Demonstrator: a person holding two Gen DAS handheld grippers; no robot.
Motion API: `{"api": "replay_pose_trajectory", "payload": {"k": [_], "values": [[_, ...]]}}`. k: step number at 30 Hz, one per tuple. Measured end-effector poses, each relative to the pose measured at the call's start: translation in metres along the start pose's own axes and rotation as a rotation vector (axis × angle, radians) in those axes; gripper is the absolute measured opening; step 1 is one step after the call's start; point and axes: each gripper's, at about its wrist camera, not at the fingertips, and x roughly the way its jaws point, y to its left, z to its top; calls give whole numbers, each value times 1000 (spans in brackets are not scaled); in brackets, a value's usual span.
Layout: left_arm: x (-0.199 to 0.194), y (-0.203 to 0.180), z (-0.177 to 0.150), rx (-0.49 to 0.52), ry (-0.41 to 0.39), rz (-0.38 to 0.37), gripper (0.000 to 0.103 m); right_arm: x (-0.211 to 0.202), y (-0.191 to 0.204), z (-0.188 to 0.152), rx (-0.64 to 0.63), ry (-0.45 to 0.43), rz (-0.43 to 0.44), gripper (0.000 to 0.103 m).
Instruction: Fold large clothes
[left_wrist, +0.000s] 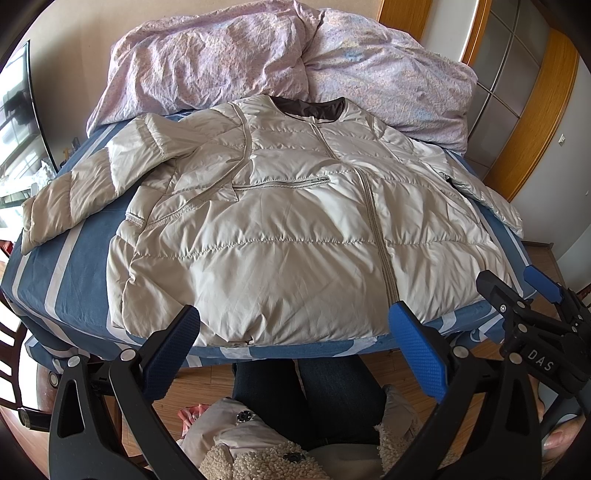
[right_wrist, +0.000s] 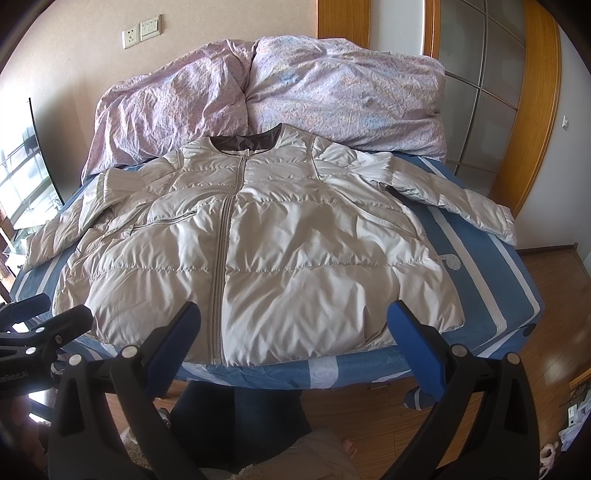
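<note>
a pale quilted jacket (left_wrist: 280, 236) is laid flat, front up and zipped, on a bed (left_wrist: 74, 258) dressed in a blue sheet with white stripes; its hem is seen at the near edge of the mattress, its dark-lined collar at 12 o'clock. one sleeve is spread toward 9 o'clock in the left wrist view, the other toward 3 o'clock over the sheet's edge. a crumpled lilac floral duvet (right_wrist: 295, 96) is heaped at the far end of the bed, touching the collar. a cream wall with a socket and switch plate (right_wrist: 142, 31) is seen behind it, and wood-framed glazed panels (right_wrist: 480, 92) at 2 o'clock. wooden flooring (right_wrist: 554, 332) is shown beside the bed. the left tongs (left_wrist: 293, 350) and the right tongs (right_wrist: 293, 347) are both held released, blue pads wide apart, above the hem and grasping nothing. a person's dark trouser legs (left_wrist: 325, 398) are visible below.
</note>
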Motion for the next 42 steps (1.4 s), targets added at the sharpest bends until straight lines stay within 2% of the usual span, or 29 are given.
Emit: {"api": "replay_pose_trajectory", "payload": {"k": [22, 26, 29, 34, 39, 42], "values": [[2, 1, 4, -8, 9, -1, 102, 4, 1, 4, 11, 8, -1, 101], [9, 3, 5, -11, 30, -9, 102, 17, -17, 10, 58, 17, 17, 101], [17, 4, 8, -8, 46, -25, 102, 25, -44, 24, 151, -4, 44, 101], [29, 7, 15, -6, 80, -75, 102, 49, -114, 45, 371, -47, 100, 101], [48, 9, 20, -6, 141, -149, 102, 93, -195, 61, 638, -7, 133, 101], [54, 11, 25, 0, 142, -183, 102, 123, -240, 60, 830, 43, 191, 101]]}}
